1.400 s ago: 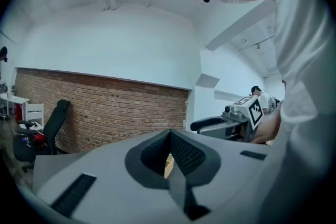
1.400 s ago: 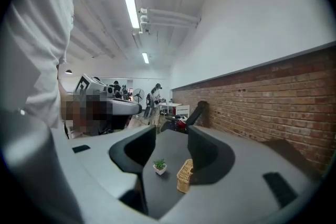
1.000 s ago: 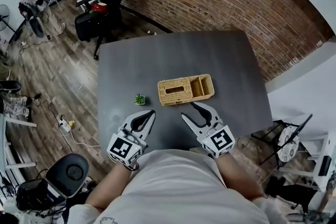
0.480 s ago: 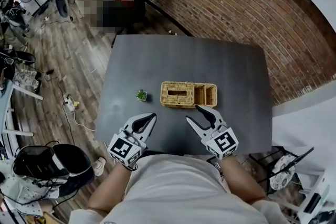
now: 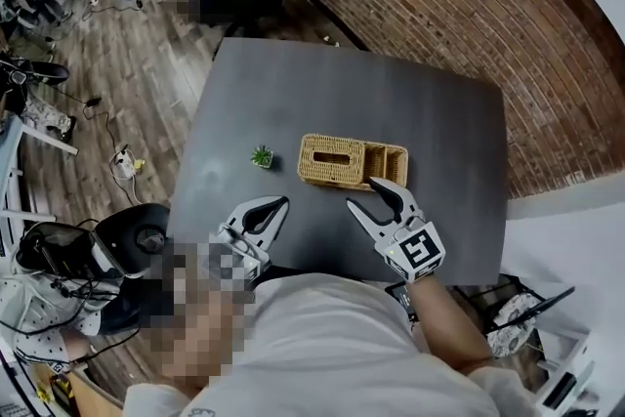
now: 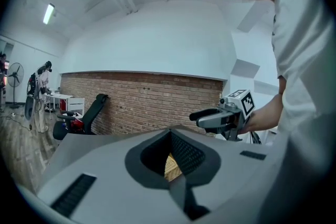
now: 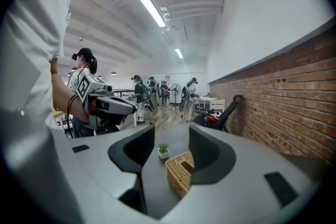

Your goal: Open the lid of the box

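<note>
I think this is a shared workshop office: brick wall (image 5: 469, 15), wooden floor (image 5: 127, 103), office chair (image 6: 92, 113) (people (image 7: 140, 93) stand farther back).

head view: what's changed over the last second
The right hand-held gripper, jaws apart and empty, moved forward, close to the near edge of the woven wicker box. The left hand-held gripper stayed back; box and small potted green plant unmoved.
</note>
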{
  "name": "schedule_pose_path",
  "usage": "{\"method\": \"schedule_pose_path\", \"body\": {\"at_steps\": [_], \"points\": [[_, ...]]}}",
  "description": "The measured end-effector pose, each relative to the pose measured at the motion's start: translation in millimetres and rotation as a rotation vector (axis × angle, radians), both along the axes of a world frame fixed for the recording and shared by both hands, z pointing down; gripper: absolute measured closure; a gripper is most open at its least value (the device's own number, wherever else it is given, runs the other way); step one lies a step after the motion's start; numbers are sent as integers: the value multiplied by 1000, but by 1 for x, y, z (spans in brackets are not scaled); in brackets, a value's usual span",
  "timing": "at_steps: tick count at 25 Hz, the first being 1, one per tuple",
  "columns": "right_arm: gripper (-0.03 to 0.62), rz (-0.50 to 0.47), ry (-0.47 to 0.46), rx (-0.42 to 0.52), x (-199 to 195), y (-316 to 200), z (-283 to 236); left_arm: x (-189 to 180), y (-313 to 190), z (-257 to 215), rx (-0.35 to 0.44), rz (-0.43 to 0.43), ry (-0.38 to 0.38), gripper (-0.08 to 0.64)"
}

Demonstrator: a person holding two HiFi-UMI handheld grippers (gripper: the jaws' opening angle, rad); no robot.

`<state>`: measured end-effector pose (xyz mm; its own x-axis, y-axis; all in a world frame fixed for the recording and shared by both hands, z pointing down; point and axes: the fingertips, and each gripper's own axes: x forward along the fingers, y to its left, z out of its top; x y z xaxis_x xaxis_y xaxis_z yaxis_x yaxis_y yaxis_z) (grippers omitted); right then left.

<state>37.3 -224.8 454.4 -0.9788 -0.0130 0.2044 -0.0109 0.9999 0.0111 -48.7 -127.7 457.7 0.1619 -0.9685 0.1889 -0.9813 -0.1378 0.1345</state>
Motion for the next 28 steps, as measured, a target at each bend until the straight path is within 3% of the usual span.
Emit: {"method": "schedule_pose_path", "body": {"at_steps": [10, 28], "points": [[391, -54, 97, -13, -15, 0, 42, -16, -17, 26, -40, 0, 11, 549], [365, -199, 377, 98, -54, -12, 147, -49, -47, 91, -143, 49, 43, 549]]}}
